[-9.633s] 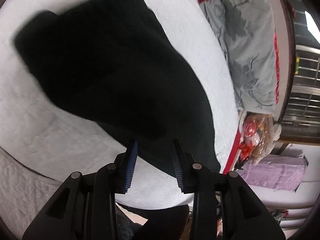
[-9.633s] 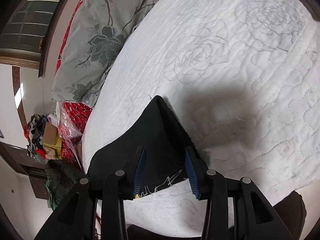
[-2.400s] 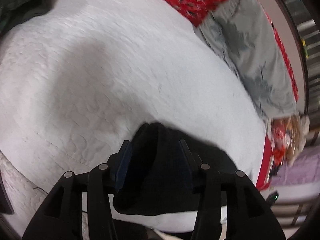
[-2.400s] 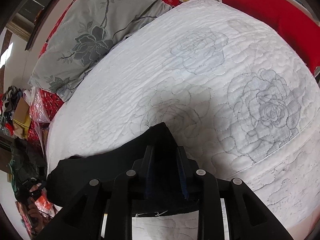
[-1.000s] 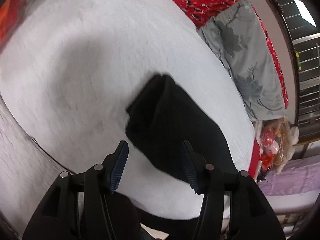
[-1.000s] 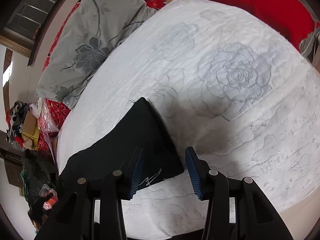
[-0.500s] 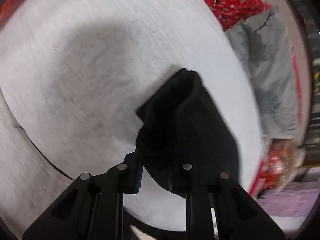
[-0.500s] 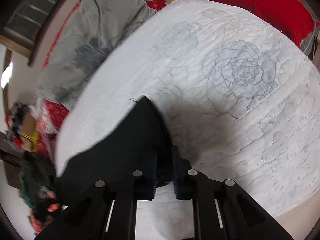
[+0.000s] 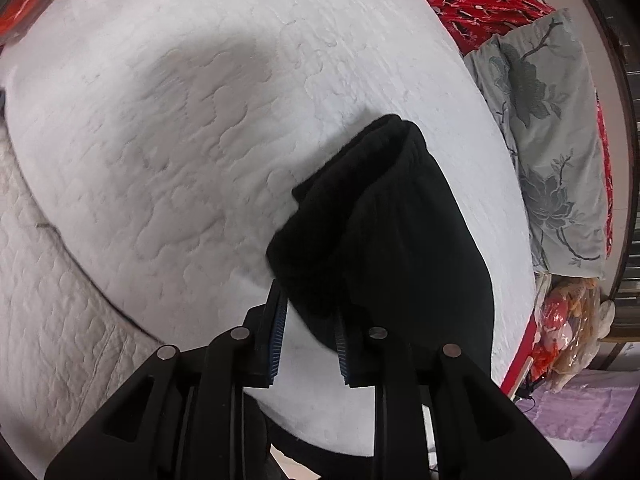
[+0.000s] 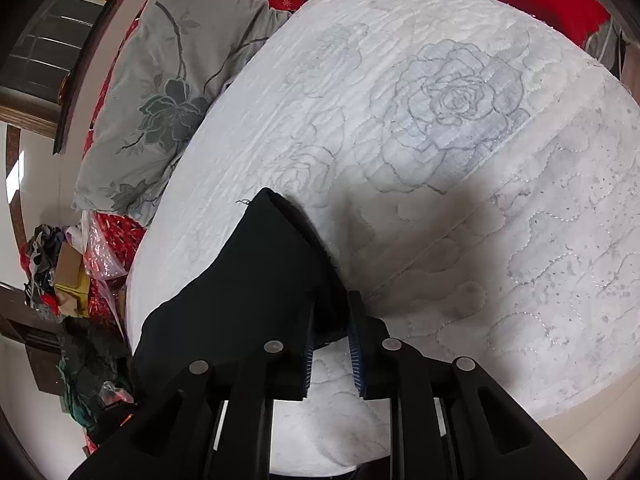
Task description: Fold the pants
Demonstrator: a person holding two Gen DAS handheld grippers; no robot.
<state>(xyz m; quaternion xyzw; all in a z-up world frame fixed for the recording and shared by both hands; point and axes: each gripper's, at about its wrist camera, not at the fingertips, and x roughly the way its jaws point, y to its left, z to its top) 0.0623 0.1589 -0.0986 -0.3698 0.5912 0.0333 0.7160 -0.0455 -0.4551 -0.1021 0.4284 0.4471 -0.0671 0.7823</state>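
- The left tongs [image 9: 308,312] point steeply downward, their jaws opening a little, with a thick fold of the black pants [image 9: 384,232] pinched between the blue pads.
- The right tongs [image 10: 332,320] also slant down, jaws opening slightly, pads pressing a corner of the same cloth.

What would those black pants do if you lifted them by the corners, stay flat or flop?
Probably flop: the pants bunch and sag where the left gripper pinches them. The thick rolled edge suggests soft, fairly weighty knit. On the textured quilt they would likely drag rather than slide.
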